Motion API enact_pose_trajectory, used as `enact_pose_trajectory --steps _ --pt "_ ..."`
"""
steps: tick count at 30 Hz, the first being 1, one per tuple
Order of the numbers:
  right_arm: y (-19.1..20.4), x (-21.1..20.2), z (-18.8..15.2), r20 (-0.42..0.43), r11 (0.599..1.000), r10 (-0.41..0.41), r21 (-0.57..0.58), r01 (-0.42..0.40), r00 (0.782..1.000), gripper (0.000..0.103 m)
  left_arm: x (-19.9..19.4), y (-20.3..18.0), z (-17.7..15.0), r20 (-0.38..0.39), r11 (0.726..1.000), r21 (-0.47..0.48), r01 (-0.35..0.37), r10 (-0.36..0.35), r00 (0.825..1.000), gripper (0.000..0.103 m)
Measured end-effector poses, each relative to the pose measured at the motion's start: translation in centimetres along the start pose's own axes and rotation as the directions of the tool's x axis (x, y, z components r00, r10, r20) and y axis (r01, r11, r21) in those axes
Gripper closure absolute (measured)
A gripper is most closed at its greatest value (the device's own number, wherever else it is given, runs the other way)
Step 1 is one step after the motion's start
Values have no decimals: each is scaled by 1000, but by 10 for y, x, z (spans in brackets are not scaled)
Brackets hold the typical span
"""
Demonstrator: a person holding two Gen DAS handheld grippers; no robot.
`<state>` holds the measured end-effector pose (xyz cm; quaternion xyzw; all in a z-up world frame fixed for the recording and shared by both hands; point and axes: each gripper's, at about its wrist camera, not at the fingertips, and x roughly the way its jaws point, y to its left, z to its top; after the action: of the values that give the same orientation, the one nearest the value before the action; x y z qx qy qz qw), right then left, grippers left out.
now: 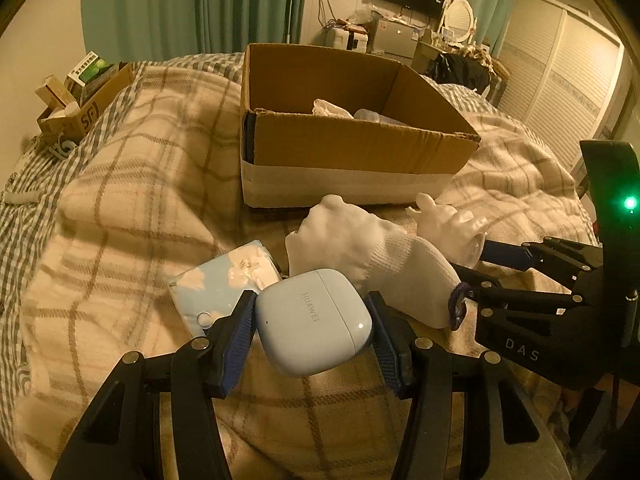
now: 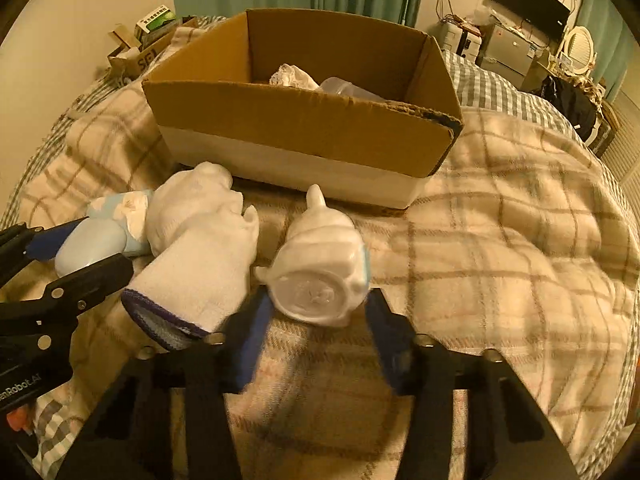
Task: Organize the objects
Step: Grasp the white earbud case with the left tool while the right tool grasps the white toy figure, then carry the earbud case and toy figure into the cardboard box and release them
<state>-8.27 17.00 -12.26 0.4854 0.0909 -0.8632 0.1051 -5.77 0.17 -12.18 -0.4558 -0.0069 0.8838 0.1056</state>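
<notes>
Pale blue Huawei earbud case (image 1: pixel 314 322), lid shut, low centre of the left wrist view, tilted. White sock (image 1: pixel 372 256) with purple-edged cuff lies right of it, crumpled. Light blue tissue packet (image 1: pixel 224 280) at centre left. White figurine (image 2: pixel 320 268) on its side, base toward camera. Open cardboard box (image 1: pixel 352 148) above, upright, partly filled.

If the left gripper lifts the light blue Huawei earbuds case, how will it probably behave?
The earbuds case looks like smooth, glossy hard plastic, so it will probably stay rigid but may slip between the left gripper pads. Its rounded corners suggest it could rotate in a light grip. Being small, it is likely light.
</notes>
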Motion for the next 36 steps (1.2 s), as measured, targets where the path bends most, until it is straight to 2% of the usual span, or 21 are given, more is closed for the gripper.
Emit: enact_pose_trajectory --steps 10,22,27,29,32,36 --pt "0 -16 4 63 1000 1 3 -2 998 57 -2 7 -1 -1 999 -37 25 -25 1000 47" --pt "7 -76 15 166 998 -3 -64 14 986 58 -20 13 12 27 996 -69 55 -53 998 47" --pt "-2 -111 44 253 998 -3 -62 20 967 59 -42 15 44 86 992 -82 96 -89 992 47" --pt "-7 -125 62 294 997 -12 -66 33 956 64 -51 14 63 115 993 -66 96 -88 990 47" --pt "-17 -140 90 335 997 -6 -68 30 942 64 -60 13 100 157 993 -48 104 -95 983 47" --pt "-24 -136 125 356 996 -2 -79 32 935 64 -50 6 140 176 999 -6 52 -50 983 47"
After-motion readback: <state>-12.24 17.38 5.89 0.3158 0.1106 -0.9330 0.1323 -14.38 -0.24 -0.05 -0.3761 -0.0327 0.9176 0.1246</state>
